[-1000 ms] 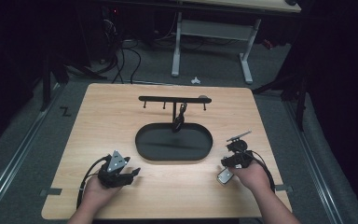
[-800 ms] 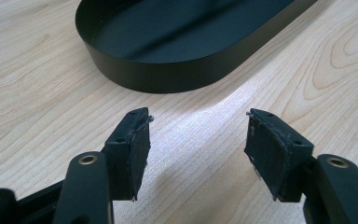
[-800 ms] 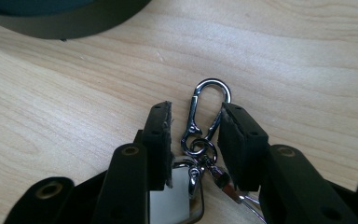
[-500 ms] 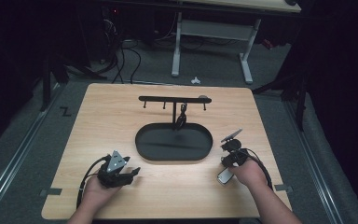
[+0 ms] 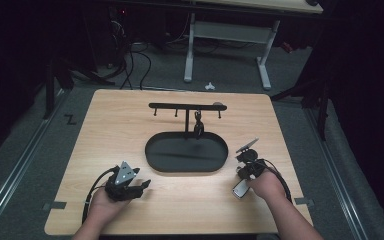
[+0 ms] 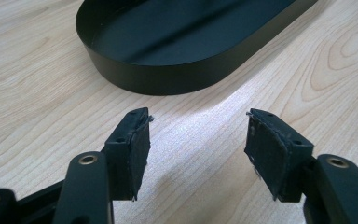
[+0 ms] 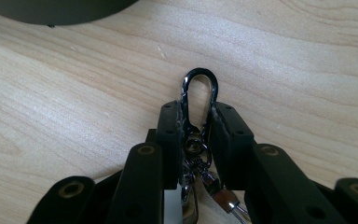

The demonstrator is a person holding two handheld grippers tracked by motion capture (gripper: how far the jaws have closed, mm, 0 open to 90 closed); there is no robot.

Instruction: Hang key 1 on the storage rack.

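Observation:
A black carabiner clip (image 7: pixel 199 86) with a small ring and metal bits hanging from it sits between the jaws of my right gripper (image 7: pixel 198 114), which is shut on it just above the wooden table. In the high view the right gripper (image 5: pixel 242 160) is off the right end of the black oval tray (image 5: pixel 156 161). My left gripper (image 6: pixel 196 140) is open and holds nothing, low over the table, facing the tray rim (image 6: pixel 168 81). From above, the left gripper (image 5: pixel 142 186) is near the tray's front left. A black hook rack (image 5: pixel 186 106) stands behind the tray with a dark keychain (image 5: pixel 198 128) hanging from it.
The wooden table (image 5: pixel 110 130) has bare surface to the left and right of the tray and along its front edge. Beyond the far edge are a grey floor, cables (image 5: pixel 135 60) and the white legs of another desk (image 5: pixel 190 50).
My right gripper has shifted slightly forward and left towards the tray, still shut on the clip. The left gripper has stayed put.

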